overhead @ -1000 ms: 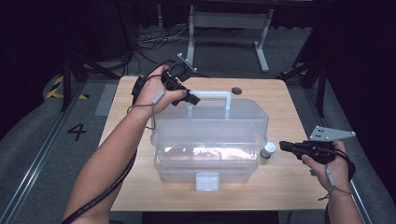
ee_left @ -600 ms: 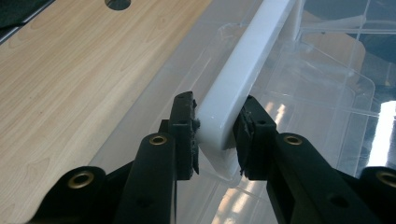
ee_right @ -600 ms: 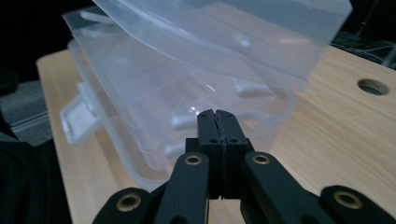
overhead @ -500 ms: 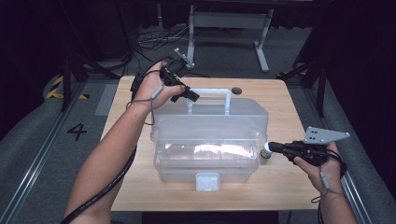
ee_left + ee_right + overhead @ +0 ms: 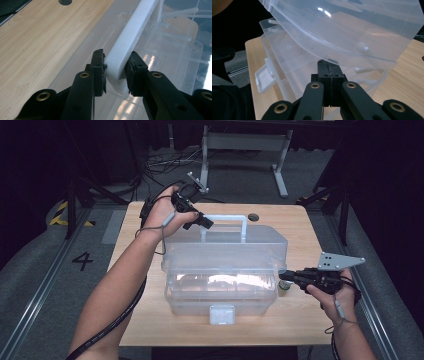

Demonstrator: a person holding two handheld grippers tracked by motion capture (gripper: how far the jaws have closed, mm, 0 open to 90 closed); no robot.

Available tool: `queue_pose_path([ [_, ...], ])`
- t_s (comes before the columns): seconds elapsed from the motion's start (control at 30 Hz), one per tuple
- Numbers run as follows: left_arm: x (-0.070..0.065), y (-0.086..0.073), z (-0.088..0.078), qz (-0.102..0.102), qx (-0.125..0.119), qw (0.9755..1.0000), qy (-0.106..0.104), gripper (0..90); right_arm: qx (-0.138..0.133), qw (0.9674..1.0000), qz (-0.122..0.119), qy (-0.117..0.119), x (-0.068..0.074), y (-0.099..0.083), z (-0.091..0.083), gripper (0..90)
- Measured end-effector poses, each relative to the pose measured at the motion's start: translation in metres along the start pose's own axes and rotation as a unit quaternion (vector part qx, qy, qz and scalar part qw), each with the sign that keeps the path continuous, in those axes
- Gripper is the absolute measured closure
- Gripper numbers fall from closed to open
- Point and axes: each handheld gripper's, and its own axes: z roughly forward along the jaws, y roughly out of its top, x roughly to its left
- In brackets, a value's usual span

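Clamping the white handle (image 5: 130, 42) of the clear plastic box (image 5: 225, 270), the left gripper (image 5: 197, 217) holds its lid (image 5: 225, 247) raised near the counter's (image 5: 300, 225) far edge. At the box's right end the right gripper (image 5: 290, 277) has its jaws closed on nothing, tips under the lid's rim, by a small bottle (image 5: 285, 287)

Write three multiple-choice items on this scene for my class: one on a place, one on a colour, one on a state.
1. Where does the small bottle stand?
A. inside the box
B. on the table by the box's right end
C. on the floor

2. What colour is the handle of the clear plastic box?
A. white
B. red
C. black

3. How are the right gripper's jaws?
A. wide open
B. clamped on the bottle
C. shut on nothing

Answers: 1 B, the high view shows it beside the box; 2 A, the left gripper clamps a white bar; 3 C, the right gripper view shows the jaws pressed together.
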Motion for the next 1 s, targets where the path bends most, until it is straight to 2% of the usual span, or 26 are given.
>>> queue_pose_path([
  [0.2,-0.002,-0.001,-0.002,-0.003,-0.007,1.0,0.004,71.3,-0.01,0.9999,0.009,0.002,0.0,0.002,0.0,90.0],
  [0.4,-0.005,-0.004,-0.004,0.003,-0.011,0.9999,0.008,71.5,-0.004,0.9999,0.012,0.002,0.0,0.002,0.001,90.0],
  [0.47,-0.004,-0.004,-0.004,-0.002,-0.017,0.9998,0.007,71.1,-0.003,0.9999,0.011,0.0,0.001,0.003,0.002,90.0],
  [0.5,-0.004,-0.004,-0.004,-0.002,-0.017,0.9998,0.007,68.2,-0.003,0.9999,0.011,0.0,0.001,0.003,0.002,90.0],
  [0.53,-0.003,-0.005,-0.006,-0.012,-0.024,0.9996,0.004,68.2,-0.002,0.9999,0.011,0.001,0.001,0.003,0.002,90.0],
  [0.6,-0.001,-0.007,-0.014,-0.017,-0.04,0.9986,0.029,48.4,0.0,0.9999,0.011,0.002,0.0,0.004,0.002,90.0],
  [0.63,0.0,-0.009,-0.018,-0.018,-0.049,0.9981,0.033,44.4,0.001,0.9999,0.01,0.002,0.0,0.004,0.002,90.0],
  [0.73,0.002,-0.016,-0.029,-0.018,-0.072,0.9964,0.041,43.1,0.003,1.0,0.009,0.002,0.0,0.005,0.003,90.0],
  [0.87,-0.002,-0.026,-0.049,-0.018,-0.104,0.993,0.051,43.2,0.004,1.0,0.007,0.001,0.0,0.007,0.005,90.0],
  [1.0,-0.009,-0.038,-0.066,-0.019,-0.123,0.9905,0.058,54.3,0.001,1.0,0.006,-0.002,-0.001,0.012,0.007,90.0],
])
